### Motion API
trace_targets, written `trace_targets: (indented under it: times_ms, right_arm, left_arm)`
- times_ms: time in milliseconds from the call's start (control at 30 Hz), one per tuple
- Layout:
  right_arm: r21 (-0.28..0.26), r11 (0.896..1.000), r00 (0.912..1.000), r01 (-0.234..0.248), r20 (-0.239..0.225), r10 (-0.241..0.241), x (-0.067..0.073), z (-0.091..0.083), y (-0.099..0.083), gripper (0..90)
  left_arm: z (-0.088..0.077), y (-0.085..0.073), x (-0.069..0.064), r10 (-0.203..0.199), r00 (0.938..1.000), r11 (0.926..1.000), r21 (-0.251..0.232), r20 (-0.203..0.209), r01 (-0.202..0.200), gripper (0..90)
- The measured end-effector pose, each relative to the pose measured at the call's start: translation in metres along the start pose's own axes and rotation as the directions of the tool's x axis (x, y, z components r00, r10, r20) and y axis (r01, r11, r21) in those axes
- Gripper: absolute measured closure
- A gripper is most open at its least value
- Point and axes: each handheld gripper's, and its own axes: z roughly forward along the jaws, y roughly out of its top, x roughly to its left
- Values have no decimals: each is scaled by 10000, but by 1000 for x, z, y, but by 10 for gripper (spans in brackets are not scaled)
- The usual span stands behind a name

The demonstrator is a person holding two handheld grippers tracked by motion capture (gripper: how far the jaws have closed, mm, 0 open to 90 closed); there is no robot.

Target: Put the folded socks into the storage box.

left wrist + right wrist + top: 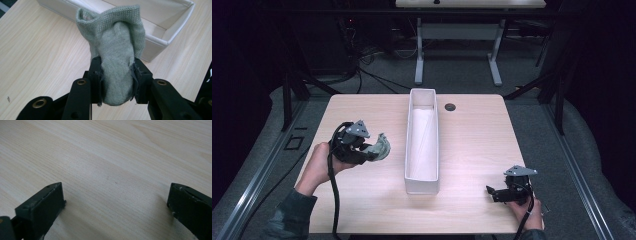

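While left tongs (117,82) pinch knitted grey-green sock (115,50), right tongs (115,207) gape over woodgrain.

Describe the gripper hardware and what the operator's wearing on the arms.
Both the left gripper and right gripper are black, two-jawed, each topped by a grey three-cornered plate. A black cable trails from each. The left's linkage shows brass-coloured pivot bushings. Forearms wear a dark grey-green sleeve.

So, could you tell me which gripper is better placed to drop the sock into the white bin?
Left. The left gripper is shut on the sock beside the white bin; the right gripper is open, empty, near the table's corner.
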Motion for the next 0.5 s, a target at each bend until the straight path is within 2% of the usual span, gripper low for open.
trace_targets:
  times_ms: [500]
  right_arm:
    - [-1,10000,10000,0,1,0,0,0,0,5]
  left_arm:
    - [3,18,-6,390,9990,9992,-67,225,-389,661]
